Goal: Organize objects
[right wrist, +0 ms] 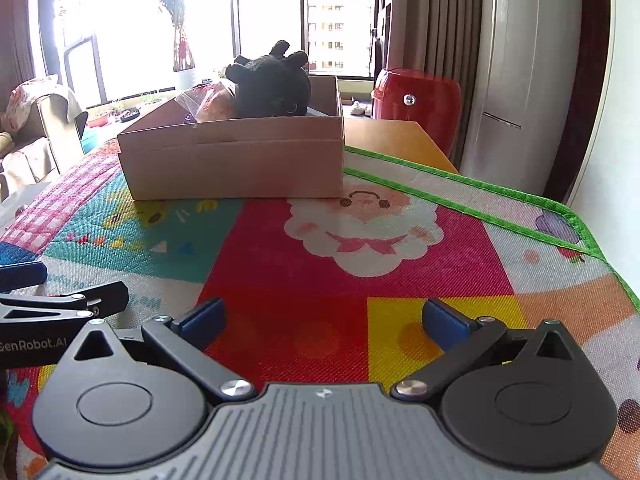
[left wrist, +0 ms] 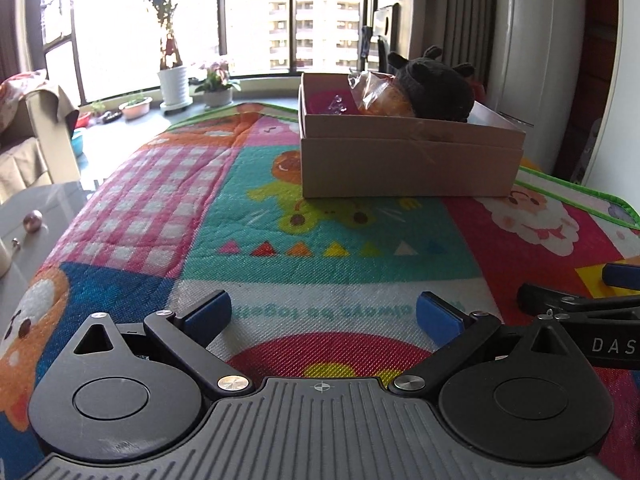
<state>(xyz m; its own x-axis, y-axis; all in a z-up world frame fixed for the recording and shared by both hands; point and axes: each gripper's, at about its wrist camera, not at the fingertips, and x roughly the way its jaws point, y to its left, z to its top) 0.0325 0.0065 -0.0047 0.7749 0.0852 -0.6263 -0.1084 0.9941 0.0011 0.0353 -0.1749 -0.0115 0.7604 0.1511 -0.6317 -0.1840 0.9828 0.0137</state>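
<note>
A brown cardboard box (left wrist: 408, 160) stands on the colourful play mat (left wrist: 240, 208) ahead of both grippers. It holds a black plush toy (left wrist: 434, 84) and a clear plastic bag with something orange (left wrist: 376, 94). The box (right wrist: 236, 164), plush (right wrist: 272, 84) and bag (right wrist: 204, 100) also show in the right wrist view. My left gripper (left wrist: 324, 314) is open and empty, low over the mat. My right gripper (right wrist: 324, 320) is open and empty, beside it on the right, also visible in the left wrist view (left wrist: 580, 292).
A green mat border (right wrist: 460, 188) runs along the right edge over a wooden table (right wrist: 392, 136). A red stool (right wrist: 416, 108) and a white appliance (right wrist: 520, 80) stand at the right. A grey glass table (left wrist: 36, 216) and a chair (left wrist: 36, 132) are at the left.
</note>
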